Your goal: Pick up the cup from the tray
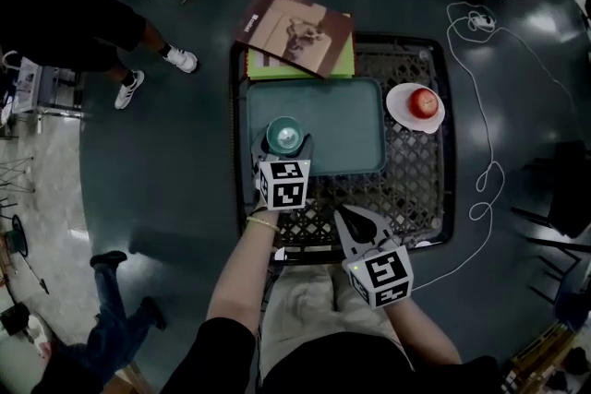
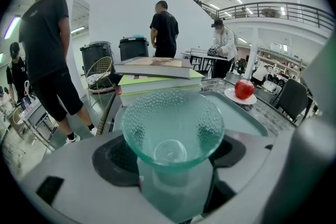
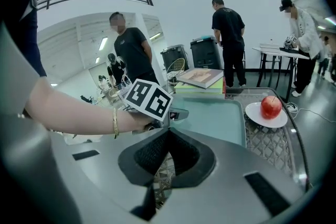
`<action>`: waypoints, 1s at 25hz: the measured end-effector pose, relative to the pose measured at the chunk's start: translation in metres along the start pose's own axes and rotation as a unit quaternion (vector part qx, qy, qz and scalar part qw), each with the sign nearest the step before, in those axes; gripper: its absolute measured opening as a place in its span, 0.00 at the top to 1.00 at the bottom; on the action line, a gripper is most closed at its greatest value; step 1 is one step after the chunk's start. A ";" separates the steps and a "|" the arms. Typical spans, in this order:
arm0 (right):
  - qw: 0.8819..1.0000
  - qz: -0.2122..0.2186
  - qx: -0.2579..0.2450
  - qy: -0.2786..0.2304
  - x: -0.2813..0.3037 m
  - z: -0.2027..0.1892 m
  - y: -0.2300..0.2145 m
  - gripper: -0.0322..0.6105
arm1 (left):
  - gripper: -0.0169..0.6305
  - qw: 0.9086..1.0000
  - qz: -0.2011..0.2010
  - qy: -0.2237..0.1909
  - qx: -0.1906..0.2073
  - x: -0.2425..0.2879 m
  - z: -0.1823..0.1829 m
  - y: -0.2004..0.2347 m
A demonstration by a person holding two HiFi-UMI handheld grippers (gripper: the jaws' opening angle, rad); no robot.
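The left gripper is pinching the cup. Its two dark pads are pressing on the narrow lower body under the flared rim, probably because that part gives a steadier hold than the wide mouth. The cup is staying upright over the tray, near the tray's left edge and front corner. Whether its base is already clearing the tray cannot be told.

The right gripper is waiting at the front edge of the mesh table with its jaws pressed together on nothing, likely keeping clear of a one-handed lift.

A stack of books is lying at the table's far left corner. An apple is sitting on a plate by the right edge, well apart from the cup.
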State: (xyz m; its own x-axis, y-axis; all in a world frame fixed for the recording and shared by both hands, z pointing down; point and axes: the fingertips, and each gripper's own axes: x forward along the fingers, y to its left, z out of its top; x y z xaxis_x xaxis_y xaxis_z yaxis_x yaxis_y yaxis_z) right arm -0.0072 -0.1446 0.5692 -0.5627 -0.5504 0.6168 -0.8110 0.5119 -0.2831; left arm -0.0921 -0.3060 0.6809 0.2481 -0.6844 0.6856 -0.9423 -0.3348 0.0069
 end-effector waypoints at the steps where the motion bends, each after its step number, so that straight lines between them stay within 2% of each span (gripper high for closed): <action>1: 1.000 -0.001 -0.001 0.000 -0.001 -0.001 0.001 0.94 | 0.39 1.000 0.000 -0.002 0.000 -0.003 0.001 -0.001; 14: 1.000 0.007 -0.022 -0.021 -0.023 0.001 0.017 0.94 | 0.39 1.000 0.000 -0.017 -0.008 -0.051 0.015 -0.015; 25: 0.998 0.011 -0.034 -0.045 -0.047 0.002 0.028 0.94 | 0.39 0.999 -0.012 -0.042 -0.019 -0.112 0.025 -0.046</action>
State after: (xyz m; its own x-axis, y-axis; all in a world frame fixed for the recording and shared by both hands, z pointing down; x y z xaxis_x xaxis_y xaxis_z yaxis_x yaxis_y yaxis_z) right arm -0.0031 -0.1057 0.5308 -0.5953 -0.5943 0.5408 -0.7872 0.5662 -0.2444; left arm -0.0712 -0.2299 0.5856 0.2877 -0.7286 0.6215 -0.9430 -0.3289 0.0509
